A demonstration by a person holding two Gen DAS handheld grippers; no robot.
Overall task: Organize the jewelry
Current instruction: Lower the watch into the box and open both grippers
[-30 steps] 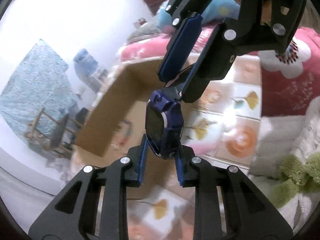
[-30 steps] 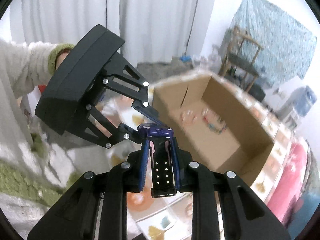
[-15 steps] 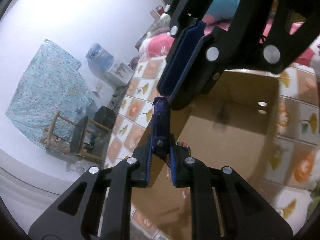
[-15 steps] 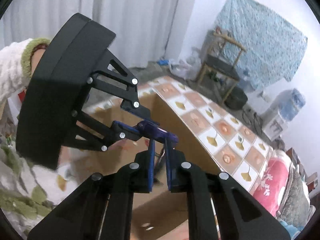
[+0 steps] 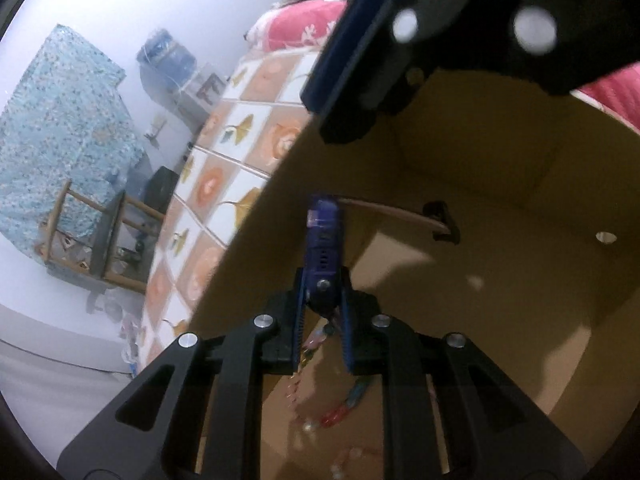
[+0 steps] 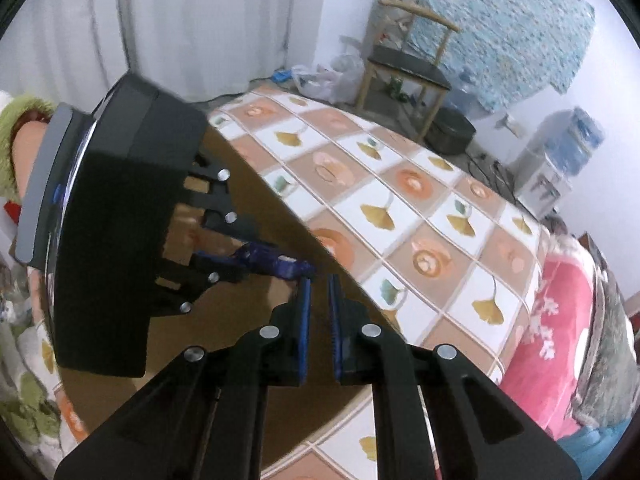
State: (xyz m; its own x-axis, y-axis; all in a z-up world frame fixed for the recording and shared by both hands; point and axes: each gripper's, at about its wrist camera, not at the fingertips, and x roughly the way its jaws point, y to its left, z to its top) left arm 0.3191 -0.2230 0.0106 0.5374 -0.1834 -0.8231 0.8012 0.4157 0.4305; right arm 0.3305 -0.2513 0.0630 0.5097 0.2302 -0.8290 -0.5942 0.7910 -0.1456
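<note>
My left gripper [image 5: 322, 300] is shut on a dark blue watch [image 5: 322, 236] and holds it edge-on inside the cardboard box [image 5: 500, 184]. The watch's strap with its black buckle [image 5: 442, 222] hangs out to the right. Bead jewelry [image 5: 340, 412] lies on the box floor below. My right gripper [image 6: 318, 292] has its jaws slightly apart with nothing between them, right next to the watch [image 6: 276, 262], which the left gripper [image 6: 224, 268] grips in the right wrist view. The right gripper also shows at the top of the left wrist view [image 5: 360, 60].
The box [image 6: 248, 344] sits on a bed with a tiled flower cover [image 6: 400, 200]. A pink blanket [image 6: 552, 344] lies at the right. A wooden stool [image 6: 408, 64], a water dispenser [image 6: 560, 156] and a blue patterned cloth [image 6: 492, 20] stand beyond the bed.
My right gripper has let go of the watch and opened a little. Both grippers have moved down into the box, with the left one keeping the watch.
</note>
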